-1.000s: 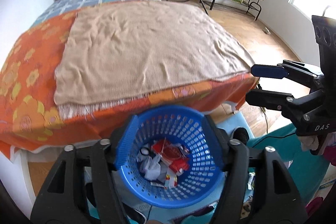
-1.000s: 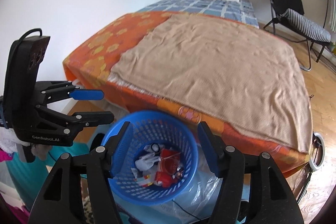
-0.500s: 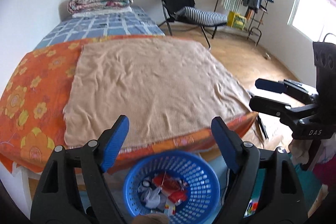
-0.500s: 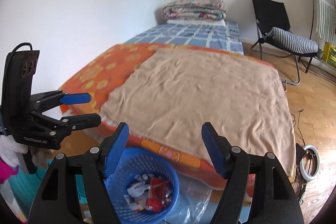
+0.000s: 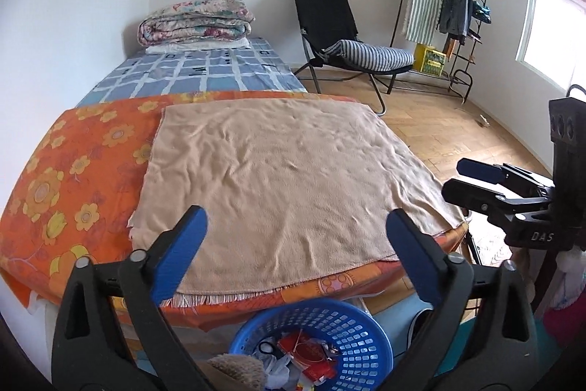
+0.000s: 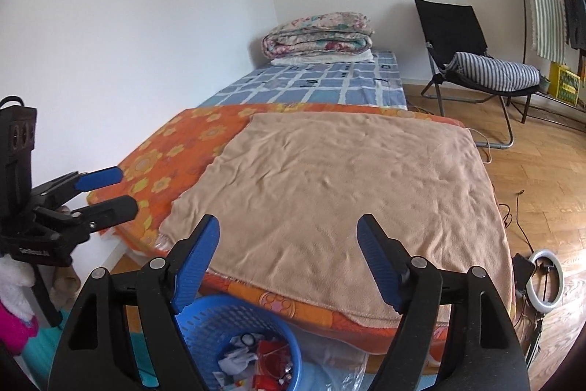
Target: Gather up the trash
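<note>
Down on the floor at the foot of the bed (image 5: 73, 178), the blue basket (image 5: 351, 336) of trash (image 5: 311, 354) sits below both claws. The left claw (image 5: 296, 233) and right claw (image 6: 289, 237) are each spreading wider, empty, hovering over the tan blanket (image 6: 348, 193), basket beneath them, untouched.

Both tools (image 5: 295, 244) higher (basket (image 5: 351, 328) released)
</note>
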{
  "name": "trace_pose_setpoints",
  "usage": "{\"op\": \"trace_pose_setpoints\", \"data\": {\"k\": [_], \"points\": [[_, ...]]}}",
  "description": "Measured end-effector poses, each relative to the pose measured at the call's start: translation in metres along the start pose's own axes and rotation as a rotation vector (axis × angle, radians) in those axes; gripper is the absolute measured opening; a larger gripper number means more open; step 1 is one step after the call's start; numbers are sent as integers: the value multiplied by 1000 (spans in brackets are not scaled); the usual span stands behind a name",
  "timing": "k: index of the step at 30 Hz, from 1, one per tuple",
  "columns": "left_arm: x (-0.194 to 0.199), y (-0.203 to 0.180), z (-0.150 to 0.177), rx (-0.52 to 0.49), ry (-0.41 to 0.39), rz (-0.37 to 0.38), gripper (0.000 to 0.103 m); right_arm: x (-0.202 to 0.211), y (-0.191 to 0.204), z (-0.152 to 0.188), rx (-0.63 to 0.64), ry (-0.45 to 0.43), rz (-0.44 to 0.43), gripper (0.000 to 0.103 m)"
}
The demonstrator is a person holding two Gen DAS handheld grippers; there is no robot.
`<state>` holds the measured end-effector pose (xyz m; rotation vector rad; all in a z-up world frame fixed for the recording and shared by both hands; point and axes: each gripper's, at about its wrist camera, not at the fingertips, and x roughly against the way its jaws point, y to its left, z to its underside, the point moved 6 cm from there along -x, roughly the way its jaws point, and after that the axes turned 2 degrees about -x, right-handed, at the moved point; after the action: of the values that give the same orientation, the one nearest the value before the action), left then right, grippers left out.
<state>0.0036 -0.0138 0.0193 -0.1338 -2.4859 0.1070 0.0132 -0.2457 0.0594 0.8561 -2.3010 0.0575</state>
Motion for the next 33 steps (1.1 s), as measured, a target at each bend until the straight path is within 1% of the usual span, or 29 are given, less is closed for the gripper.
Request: {"op": "trace_pose_setpoints", "data": {"k": [3,7,19,33], "points": [[-4,0,3,-13,13,-15,102,1,2,1,3,-1,-7,80],[-7,-1,7,-11,30,-13,102,0,4,3,17,1,3,80],[-4,3,10,21,17,-35,103,-2,-2,5,1,6,27,80],[-4,1,9,23,16,-33,103,-5,3,7,7,10,32,80]]}}
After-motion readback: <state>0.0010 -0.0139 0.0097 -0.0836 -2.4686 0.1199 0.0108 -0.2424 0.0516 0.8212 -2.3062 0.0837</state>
